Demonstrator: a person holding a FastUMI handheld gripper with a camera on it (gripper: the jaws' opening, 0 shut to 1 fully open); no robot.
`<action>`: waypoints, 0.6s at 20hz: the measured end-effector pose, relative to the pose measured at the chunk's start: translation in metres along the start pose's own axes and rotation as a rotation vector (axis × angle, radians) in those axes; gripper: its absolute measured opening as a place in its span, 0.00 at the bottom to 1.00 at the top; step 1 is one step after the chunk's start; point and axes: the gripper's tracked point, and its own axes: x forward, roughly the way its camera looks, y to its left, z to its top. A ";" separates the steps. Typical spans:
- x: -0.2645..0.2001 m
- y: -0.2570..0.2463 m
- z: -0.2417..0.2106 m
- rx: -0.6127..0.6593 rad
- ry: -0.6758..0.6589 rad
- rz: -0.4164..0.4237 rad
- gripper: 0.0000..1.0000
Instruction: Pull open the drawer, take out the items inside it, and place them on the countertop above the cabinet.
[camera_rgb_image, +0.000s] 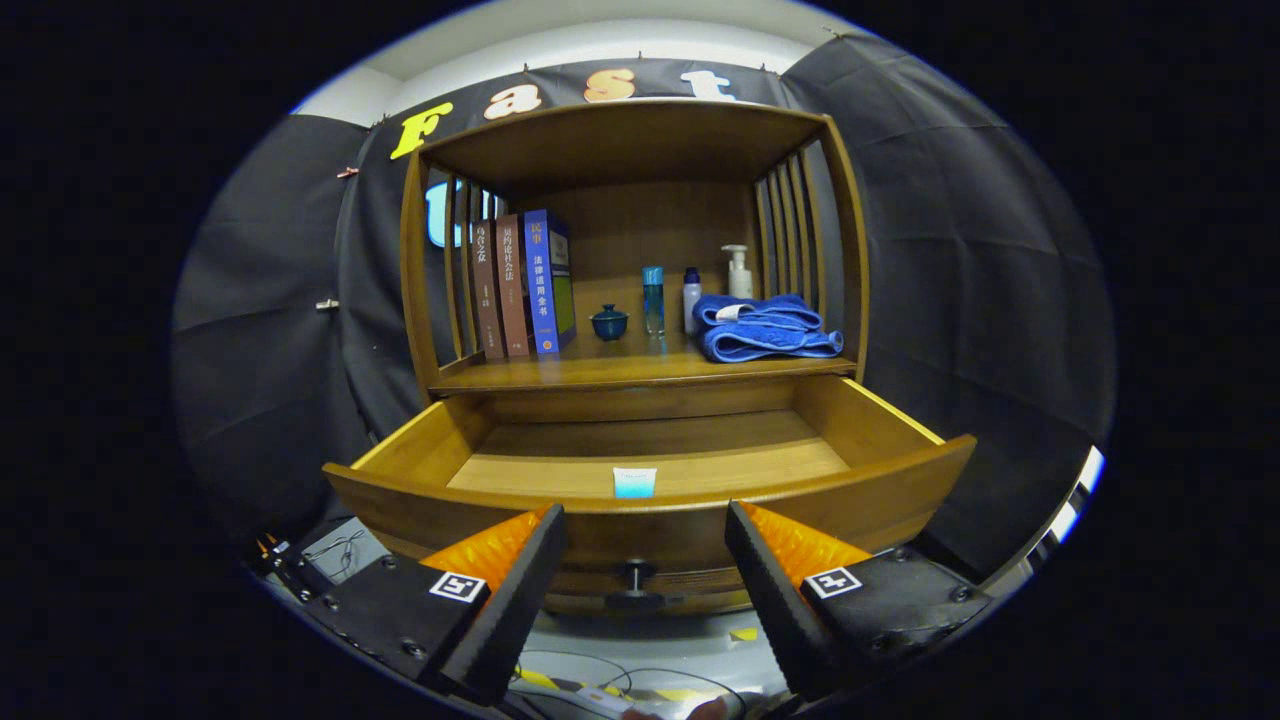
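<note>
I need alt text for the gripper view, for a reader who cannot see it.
The open tongs hover in front of a pulled-out wooden drawer, their tips on either side of its knob; a small white-and-blue item sits inside. On the countertop above stand books, a small cup, bottles and a folded blue towel.

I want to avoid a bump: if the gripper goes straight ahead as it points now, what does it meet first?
Probably the drawer front, around its knob, which sits between the open gripper's fingers; depth is uncertain.
</note>
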 end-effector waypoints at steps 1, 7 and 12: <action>0.005 0.002 0.008 0.019 0.035 0.024 1.00; 0.065 0.012 0.027 0.037 0.281 0.095 0.99; 0.118 0.009 -0.022 0.039 0.605 0.064 1.00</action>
